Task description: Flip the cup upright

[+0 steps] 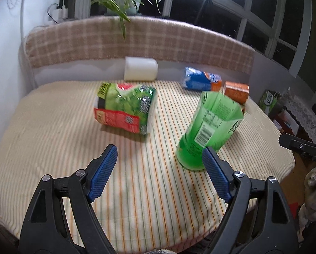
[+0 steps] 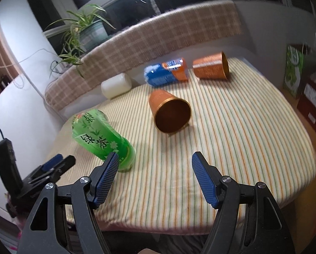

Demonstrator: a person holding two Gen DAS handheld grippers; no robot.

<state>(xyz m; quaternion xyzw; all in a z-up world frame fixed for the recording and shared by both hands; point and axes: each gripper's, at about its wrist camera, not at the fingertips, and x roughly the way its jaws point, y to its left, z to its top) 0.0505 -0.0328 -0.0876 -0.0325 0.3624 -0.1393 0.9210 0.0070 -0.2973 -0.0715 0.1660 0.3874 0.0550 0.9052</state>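
Ahead of your right gripper point(image 2: 155, 176), whose fingers are spread and empty, the cup point(image 2: 168, 111) lies on its side, mouth toward you. It may roll. Your left gripper point(image 1: 159, 172), also spread, crowds the bottle point(image 1: 208, 131) and may topple it.

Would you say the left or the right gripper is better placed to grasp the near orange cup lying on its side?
Right, probably. The right gripper is open, facing the near orange cup. From the left gripper, the green bottle blocks it.
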